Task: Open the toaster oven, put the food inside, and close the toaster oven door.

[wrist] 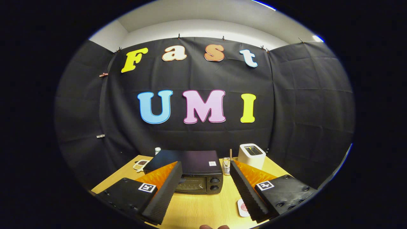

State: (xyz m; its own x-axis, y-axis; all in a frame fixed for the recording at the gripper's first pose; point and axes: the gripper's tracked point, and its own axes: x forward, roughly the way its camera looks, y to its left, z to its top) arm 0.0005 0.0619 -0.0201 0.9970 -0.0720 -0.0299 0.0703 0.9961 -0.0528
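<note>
The gripper (203,187) hangs above the table (197,210) with its fingers spread wide and holding nothing, framing the closed oven (190,171) just beyond them, likely to line up on its door before any food goes in

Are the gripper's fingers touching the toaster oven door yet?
Apart. In the gripper view the gripper is open, and bare wooden table shows between its fingertips and the toaster oven, which sits beyond them with its door shut.
</note>
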